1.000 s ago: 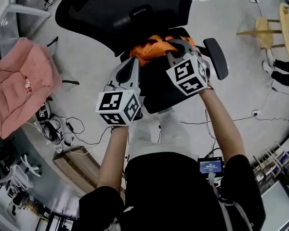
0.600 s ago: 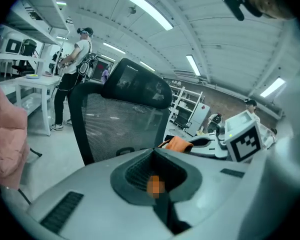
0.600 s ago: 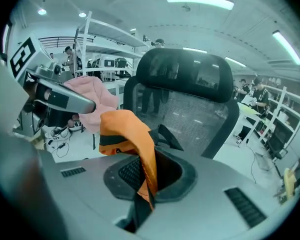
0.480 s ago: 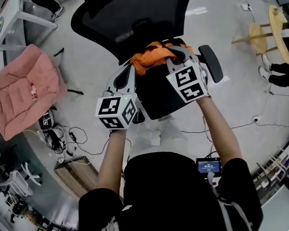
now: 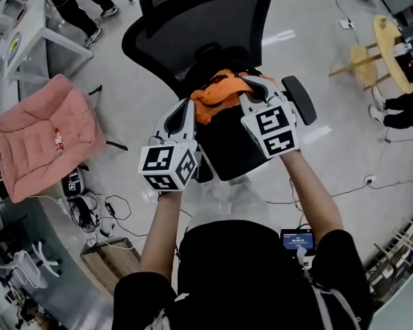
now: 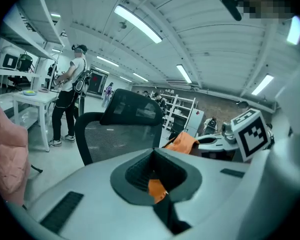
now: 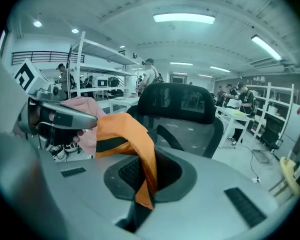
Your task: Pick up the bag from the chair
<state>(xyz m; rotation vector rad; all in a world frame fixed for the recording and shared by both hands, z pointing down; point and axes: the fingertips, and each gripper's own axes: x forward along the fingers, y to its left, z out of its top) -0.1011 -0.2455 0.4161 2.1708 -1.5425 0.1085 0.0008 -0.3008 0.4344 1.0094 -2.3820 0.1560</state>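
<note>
Both grippers are climbing compared with a second ago, and the orange bag (image 5: 217,92) is coming up with them, now hanging between their tips in front of the mesh backrest of the black office chair (image 5: 199,26). The left gripper (image 5: 190,110) is pinching a fold of the orange fabric with its jaws closed tight on it, only a small scrap showing between them in its own view. The right gripper (image 5: 248,88) is likewise clamping down on the bag, with the cloth and a black strap draping out over its jaws. The grasp is done and the lift is under way; whether the bag's underside is fully clearing the seat (image 5: 225,146) is hard to tell, so carrying it up and away from the chair is what seems left.
</note>
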